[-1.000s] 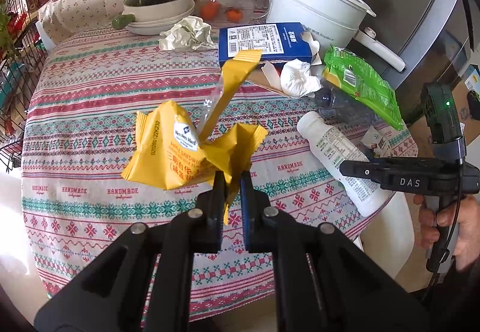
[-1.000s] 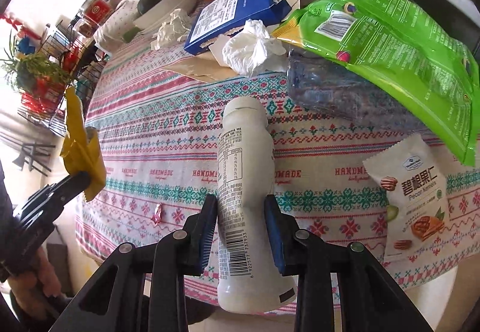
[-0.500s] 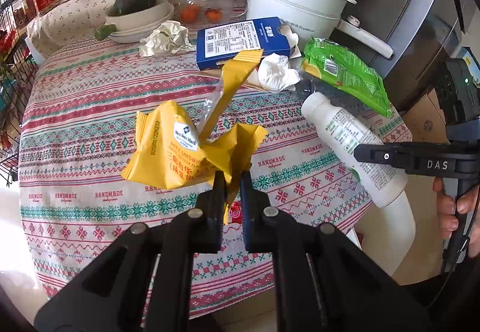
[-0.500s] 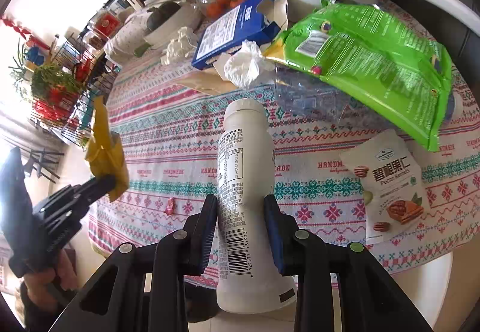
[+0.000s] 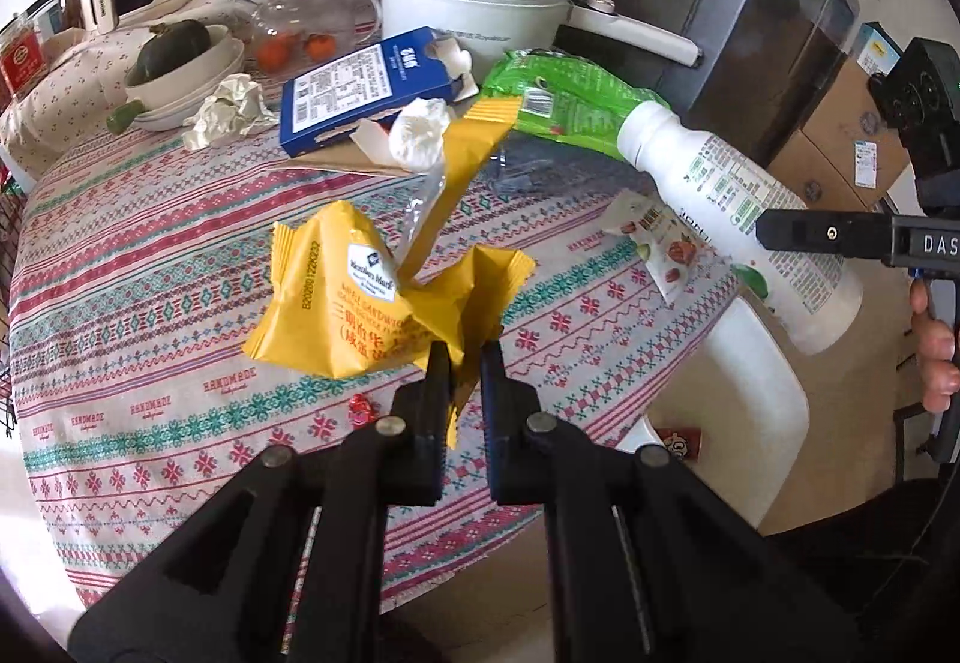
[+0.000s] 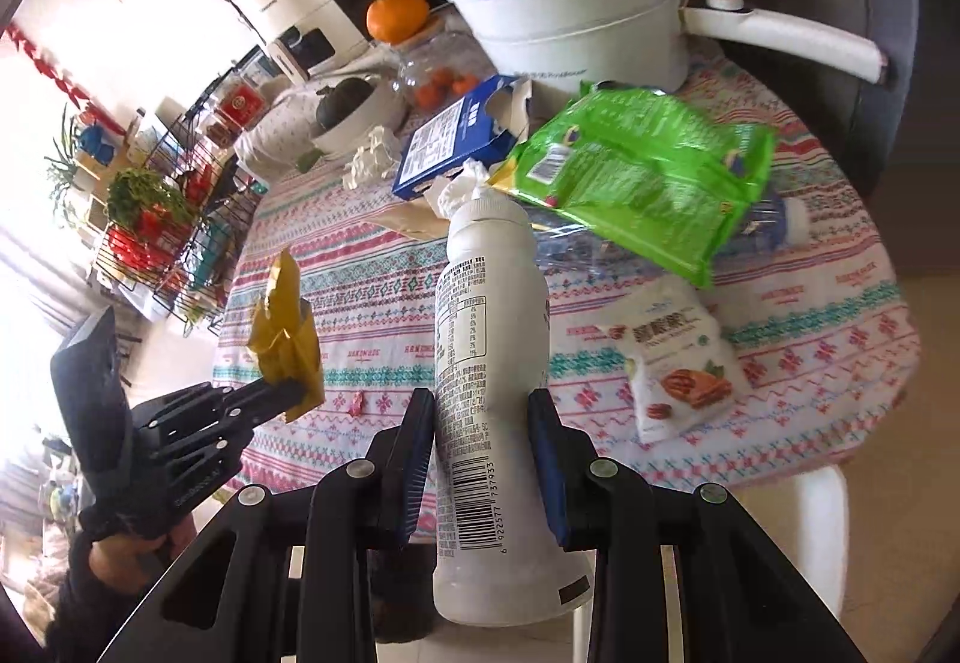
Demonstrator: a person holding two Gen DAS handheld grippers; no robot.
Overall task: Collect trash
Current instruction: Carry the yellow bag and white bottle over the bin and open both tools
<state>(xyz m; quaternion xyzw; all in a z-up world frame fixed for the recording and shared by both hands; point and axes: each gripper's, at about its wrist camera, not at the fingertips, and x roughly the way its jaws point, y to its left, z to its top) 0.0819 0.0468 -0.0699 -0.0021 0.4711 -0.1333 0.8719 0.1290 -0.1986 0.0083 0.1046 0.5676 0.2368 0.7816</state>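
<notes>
Above the cluttered table (image 5: pixel 150 255), left gripper (image 5: pixel 459 363) jaws pinch a yellow wrapper (image 5: pixel 360 297) by one corner at 6 o'clock; right gripper (image 6: pixel 483 423) jaws clamp a white bottle (image 6: pixel 489 339). Either could slip free.

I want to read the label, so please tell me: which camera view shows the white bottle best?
The right wrist view: the white bottle fills the centre, print and barcode facing the camera, clamped by the right gripper. The left wrist view shows it smaller, at the right edge, tilted and partly covered by the gripper.
</notes>
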